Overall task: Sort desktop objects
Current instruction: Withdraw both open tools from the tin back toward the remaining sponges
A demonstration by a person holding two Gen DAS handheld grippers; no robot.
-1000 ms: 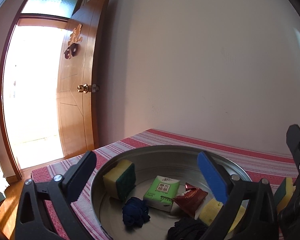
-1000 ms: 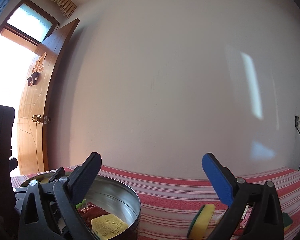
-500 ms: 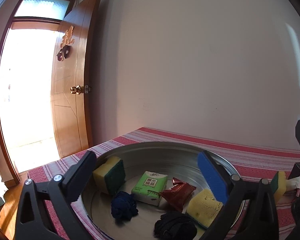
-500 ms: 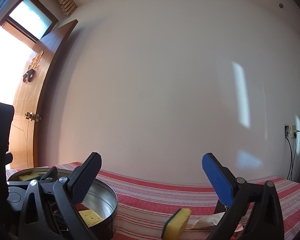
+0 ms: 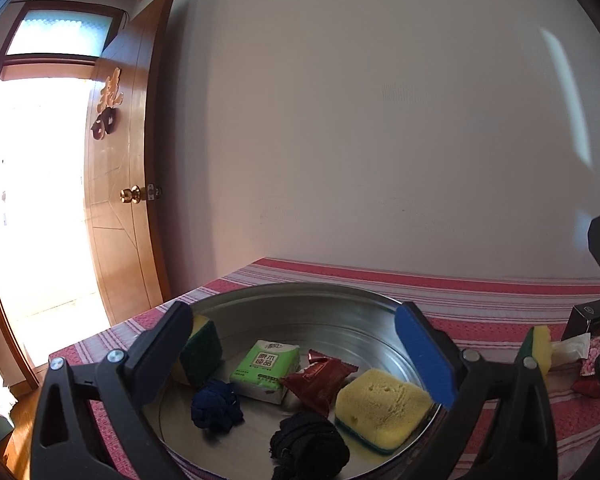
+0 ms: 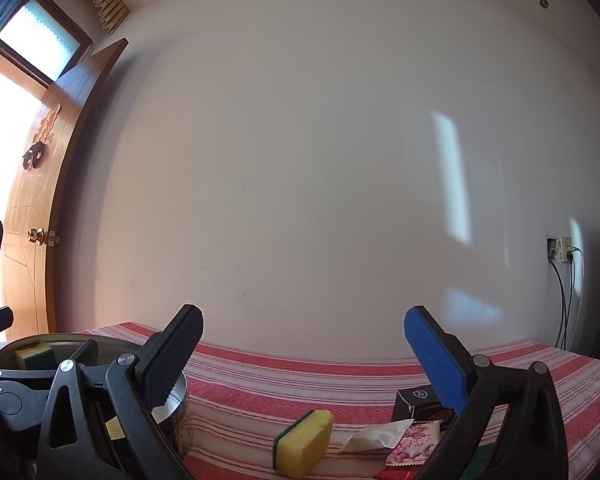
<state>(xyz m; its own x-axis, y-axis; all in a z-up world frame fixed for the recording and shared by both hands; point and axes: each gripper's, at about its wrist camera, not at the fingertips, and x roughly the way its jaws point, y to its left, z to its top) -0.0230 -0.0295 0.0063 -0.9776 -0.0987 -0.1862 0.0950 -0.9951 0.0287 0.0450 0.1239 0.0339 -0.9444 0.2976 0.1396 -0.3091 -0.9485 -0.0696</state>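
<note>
Jaws on both grippers stand spread wide, and neither pair has hold of anything. The left gripper point(image 5: 296, 346) hangs just above a round metal basin point(image 5: 300, 300) that sits on the red-and-white striped cloth of the table point(image 5: 480, 300). Framed between its jaws, down in the basin, lie a green tissue pack point(image 5: 266, 364), a dark red snack packet point(image 5: 320, 376) touching the pack's right side, and a dark blue bundle of cloth point(image 5: 216, 406) nearer the camera. Close under the blue-padded right jaw rests a yellow sponge with a green underside point(image 5: 380, 406), and beside it, nearer still, a black bundle of cloth point(image 5: 308, 446). A second yellow-and-green sponge point(image 5: 202, 350) leans against the basin wall, partly hidden behind the left jaw.

The right gripper point(image 6: 302, 350) hovers over the bare cloth to the right of the basin point(image 6: 176, 396). Below and between its jaws, a third yellow sponge with a green face point(image 6: 302, 438) stands tilted on the table. Just right of that lie a cream wrapper point(image 6: 376, 438) and a pink floral packet point(image 6: 414, 444), the two touching. Behind them, partly covered by the blue right jaw, sits a small black box point(image 6: 414, 400). A red item shows at the bottom edge, too cropped to tell what it is.

A wooden door point(image 5: 120, 200) stands open, left of both grippers.
</note>
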